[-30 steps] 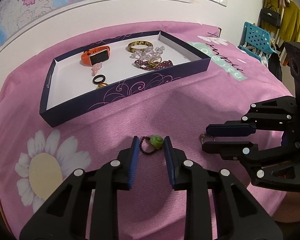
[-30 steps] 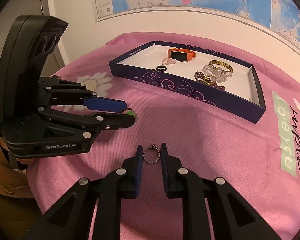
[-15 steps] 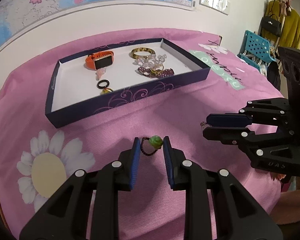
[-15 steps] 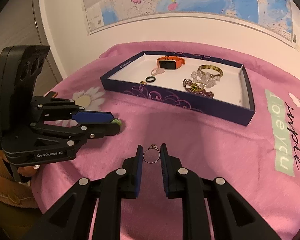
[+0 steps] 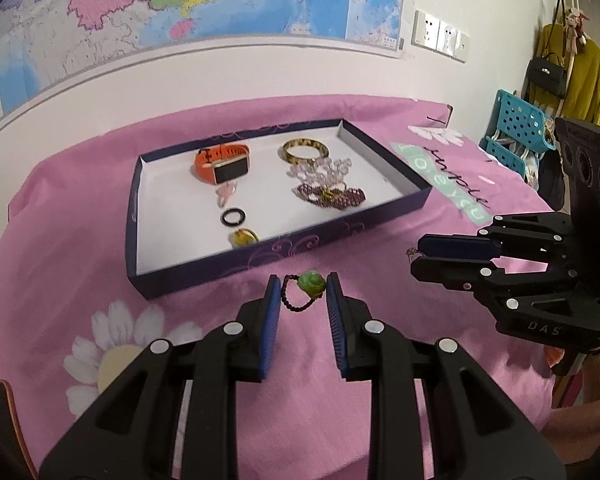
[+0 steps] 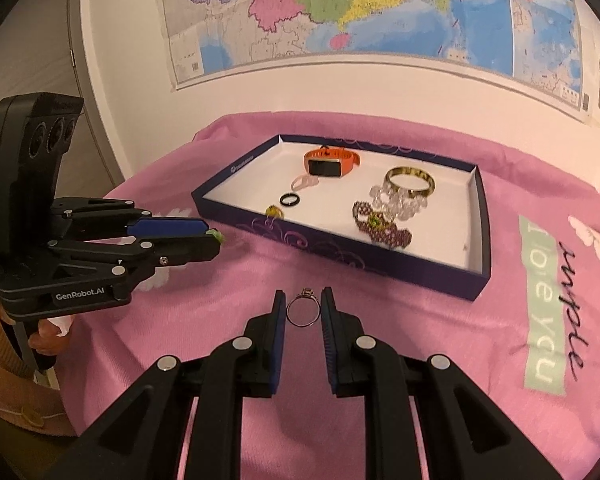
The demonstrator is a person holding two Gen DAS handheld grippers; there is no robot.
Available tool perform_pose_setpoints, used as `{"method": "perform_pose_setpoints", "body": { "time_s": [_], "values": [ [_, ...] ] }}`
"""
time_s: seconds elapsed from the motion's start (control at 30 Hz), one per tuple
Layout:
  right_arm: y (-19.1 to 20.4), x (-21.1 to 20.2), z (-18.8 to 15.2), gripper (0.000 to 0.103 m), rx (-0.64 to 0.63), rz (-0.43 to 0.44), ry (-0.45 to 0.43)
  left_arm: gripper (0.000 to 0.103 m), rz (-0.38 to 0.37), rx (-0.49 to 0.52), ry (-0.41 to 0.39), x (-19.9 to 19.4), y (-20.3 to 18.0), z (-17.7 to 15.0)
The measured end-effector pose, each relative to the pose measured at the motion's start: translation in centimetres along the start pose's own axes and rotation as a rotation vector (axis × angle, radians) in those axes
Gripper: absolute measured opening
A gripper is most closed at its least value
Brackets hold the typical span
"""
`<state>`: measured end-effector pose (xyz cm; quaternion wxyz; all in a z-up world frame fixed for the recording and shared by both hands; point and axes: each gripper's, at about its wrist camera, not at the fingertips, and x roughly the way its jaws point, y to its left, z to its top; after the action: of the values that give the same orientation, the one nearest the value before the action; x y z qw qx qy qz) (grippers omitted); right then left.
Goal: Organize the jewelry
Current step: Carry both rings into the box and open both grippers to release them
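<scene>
"GenRobot.AI" on left claw [image 6: 210,240], "DAS" on right claw [image 5: 414,260]

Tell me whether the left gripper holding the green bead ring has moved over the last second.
Yes. The left gripper with the green bead ring has risen and advanced toward the jewelry box, whose near wall now sits just beyond its jaws.

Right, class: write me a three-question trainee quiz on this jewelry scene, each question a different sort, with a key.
1. True or false: the left gripper holds a silver ring.
2. Multiple choice: the orange watch lies (A) in the tray, (B) on the pink cloth, (C) in the right gripper.
3. Fill in: the right gripper holds a thin metal ____, upright between its pads.

Key:
1. False; it holds the green bead on a dark cord loop.
2. A.
3. ring.
</scene>
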<state>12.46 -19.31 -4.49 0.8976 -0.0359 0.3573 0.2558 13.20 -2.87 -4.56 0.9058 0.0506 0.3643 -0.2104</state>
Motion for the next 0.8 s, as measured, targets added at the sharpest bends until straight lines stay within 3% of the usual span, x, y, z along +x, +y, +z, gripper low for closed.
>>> {"method": "perform_pose_setpoints", "body": {
  "time_s": [0.8],
  "values": [
    [-2.1, 1.3, 4.1, 0.016, -0.013, -0.041, -0.063, 0.024, 0.036, 0.005, -0.05, 1.1, 1.2, 3.4]
  ]
}}
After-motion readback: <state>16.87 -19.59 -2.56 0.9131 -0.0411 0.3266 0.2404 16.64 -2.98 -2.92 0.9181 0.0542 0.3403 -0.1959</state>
